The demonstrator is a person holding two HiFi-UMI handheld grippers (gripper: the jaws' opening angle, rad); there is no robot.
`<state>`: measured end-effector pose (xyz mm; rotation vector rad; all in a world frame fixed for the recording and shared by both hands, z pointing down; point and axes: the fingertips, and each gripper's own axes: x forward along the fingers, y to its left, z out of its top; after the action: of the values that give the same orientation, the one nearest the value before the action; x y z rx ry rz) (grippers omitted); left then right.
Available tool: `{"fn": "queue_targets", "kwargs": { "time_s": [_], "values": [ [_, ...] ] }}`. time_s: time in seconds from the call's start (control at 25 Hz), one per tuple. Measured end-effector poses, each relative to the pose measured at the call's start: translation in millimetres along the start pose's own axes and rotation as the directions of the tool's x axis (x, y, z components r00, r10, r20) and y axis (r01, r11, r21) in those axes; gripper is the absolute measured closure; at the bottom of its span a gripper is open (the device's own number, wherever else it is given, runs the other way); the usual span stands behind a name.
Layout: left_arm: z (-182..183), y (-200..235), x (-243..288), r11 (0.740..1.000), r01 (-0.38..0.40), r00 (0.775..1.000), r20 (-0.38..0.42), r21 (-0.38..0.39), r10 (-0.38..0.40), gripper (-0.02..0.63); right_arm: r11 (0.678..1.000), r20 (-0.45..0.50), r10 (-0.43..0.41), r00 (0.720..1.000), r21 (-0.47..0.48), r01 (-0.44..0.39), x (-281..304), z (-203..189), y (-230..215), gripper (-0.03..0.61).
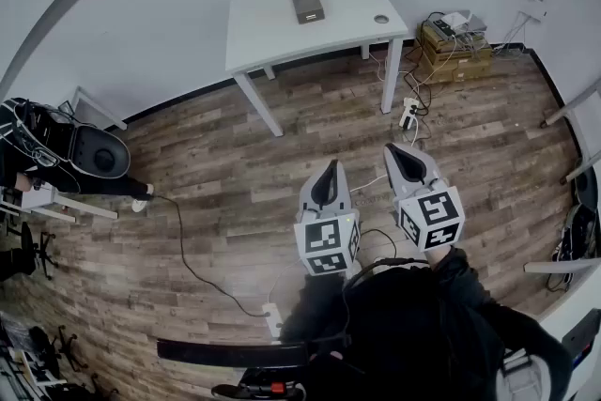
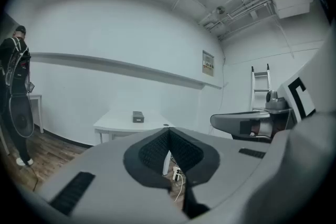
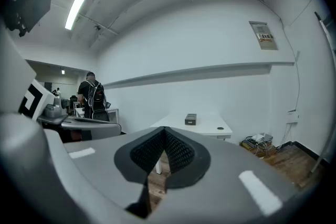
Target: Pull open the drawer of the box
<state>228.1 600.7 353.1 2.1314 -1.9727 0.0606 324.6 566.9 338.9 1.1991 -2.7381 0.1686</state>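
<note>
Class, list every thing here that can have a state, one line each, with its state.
left gripper: jaws together, nothing between them.
right gripper: jaws together, nothing between them.
box: lying on the white table, untouched; open or shut, too small to tell.

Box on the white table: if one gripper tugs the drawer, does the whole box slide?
Probably: the box looks small, so likely light. It sits loose on a smooth white table, nothing bracing it, so it may skid. Low and flat, it seems unlikely to tip.
</note>
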Motion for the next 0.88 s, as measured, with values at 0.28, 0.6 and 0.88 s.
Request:
{"fn": "queue_targets", "kwargs": {
  "time_s": [0.28, 0.6, 0.88],
  "values": [
    [4, 2, 3, 1.000, 0.003, 1.000, 0.013, -0.001, -0.003, 0.612, 1.000, 0.005, 0.002, 1.000, -0.008, -0.002, 5, 2, 0, 0.580],
    [4, 3, 0, 1.000, -0.002, 1.000, 0.012, 0.002, 0.002, 0.614, 1.000, 0.013, 0.009, 1.000, 0.005, -0.009, 4, 2, 2, 0.580],
    [14, 39, -9, 0.999, -0.044, 0.999, 0.027, 0.013, 0.043, 0.612, 0.999, 0.080, 0.048, 0.996, -0.016, -0.047, 18, 22, -1, 0.580]
  ]
}}
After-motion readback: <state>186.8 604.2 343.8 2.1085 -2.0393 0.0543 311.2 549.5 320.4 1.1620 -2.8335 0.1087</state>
